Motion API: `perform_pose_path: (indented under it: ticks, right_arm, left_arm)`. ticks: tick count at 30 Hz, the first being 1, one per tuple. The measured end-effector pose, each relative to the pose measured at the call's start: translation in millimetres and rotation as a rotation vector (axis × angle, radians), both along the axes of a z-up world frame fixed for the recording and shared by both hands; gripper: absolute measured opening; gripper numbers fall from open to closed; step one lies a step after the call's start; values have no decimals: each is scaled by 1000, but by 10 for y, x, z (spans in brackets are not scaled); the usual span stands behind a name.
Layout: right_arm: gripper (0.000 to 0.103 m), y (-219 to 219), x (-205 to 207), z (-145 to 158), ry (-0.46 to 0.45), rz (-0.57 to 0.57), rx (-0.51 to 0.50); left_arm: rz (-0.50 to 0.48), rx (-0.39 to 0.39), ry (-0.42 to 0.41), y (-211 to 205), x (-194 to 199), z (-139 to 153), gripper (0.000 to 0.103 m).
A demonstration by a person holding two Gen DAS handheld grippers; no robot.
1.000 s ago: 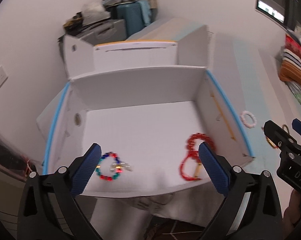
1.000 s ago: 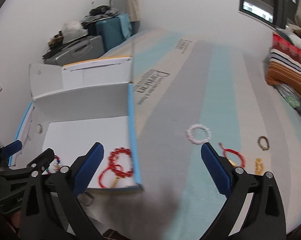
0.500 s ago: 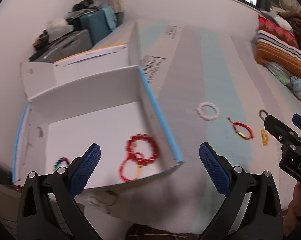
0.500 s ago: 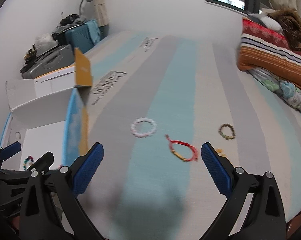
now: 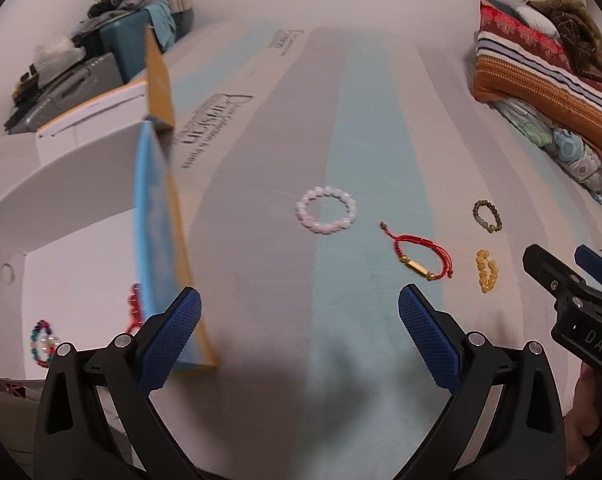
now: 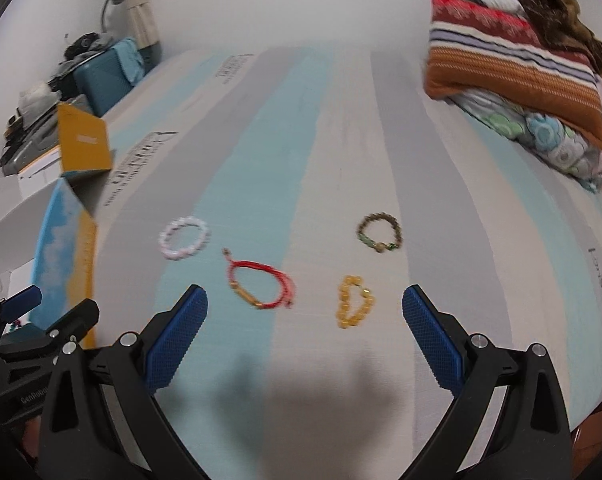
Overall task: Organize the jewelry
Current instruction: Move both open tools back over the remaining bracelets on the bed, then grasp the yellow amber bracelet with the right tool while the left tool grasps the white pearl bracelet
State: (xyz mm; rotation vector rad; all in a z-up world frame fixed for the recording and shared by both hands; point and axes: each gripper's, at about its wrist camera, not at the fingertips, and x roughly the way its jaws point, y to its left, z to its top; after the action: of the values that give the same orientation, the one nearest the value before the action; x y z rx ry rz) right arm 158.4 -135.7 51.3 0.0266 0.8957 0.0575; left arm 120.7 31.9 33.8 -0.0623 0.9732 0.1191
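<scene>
Red bead bracelet (image 5: 135,308) and multicolour one (image 5: 41,343) already in box (image 5: 81,276); four bracelets left on bed (image 6: 341,152) (pink (image 6: 184,237) nearest box). Both grippers' fingers spread, empty.

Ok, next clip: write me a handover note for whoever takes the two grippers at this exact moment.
Left gripper: open, empty, over the striped mattress beside the box.
Right gripper: open, empty, above the loose pieces.
Done: multicoloured bead bracelet and red bead bracelet lie in the white open cardboard box.
Left, all on the mattress: pale pink bead bracelet, red cord bracelet with gold tube, yellow bead bracelet, brown-green bead bracelet.
The cord and yellow bracelets lie nearest the right fingers, so likely next.
</scene>
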Motion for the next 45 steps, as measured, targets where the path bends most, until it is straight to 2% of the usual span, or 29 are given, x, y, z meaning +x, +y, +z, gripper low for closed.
perform_pose_path:
  ticks: [11, 19, 26, 31, 37, 41, 45]
  right_arm:
    - [94, -332, 279, -500, 61, -35, -5]
    - [94, -443, 571, -957, 119, -41, -4]
    - [91, -514, 719, -1274, 163, -36, -16]
    - [90, -544, 748, -1366, 166, -42, -2]
    - [75, -566, 755, -1377, 162, -45, 7]
    - [60, -562, 752, -1356, 168, -38, 22]
    - [37, -574, 747, -1341, 173, -59, 12]
  left_arm:
    - [23, 11, 54, -137, 683, -366, 97]
    - [86, 15, 95, 45, 1204, -708, 97]
    - [125, 30, 123, 169, 1493, -983, 96]
    - [144, 33, 134, 232, 1595, -1160, 95]
    - [145, 76, 134, 170, 1594, -1206, 90]
    - [140, 68, 139, 122, 1566, -1183, 72]
    - [125, 69, 141, 52, 1544, -1157, 52]
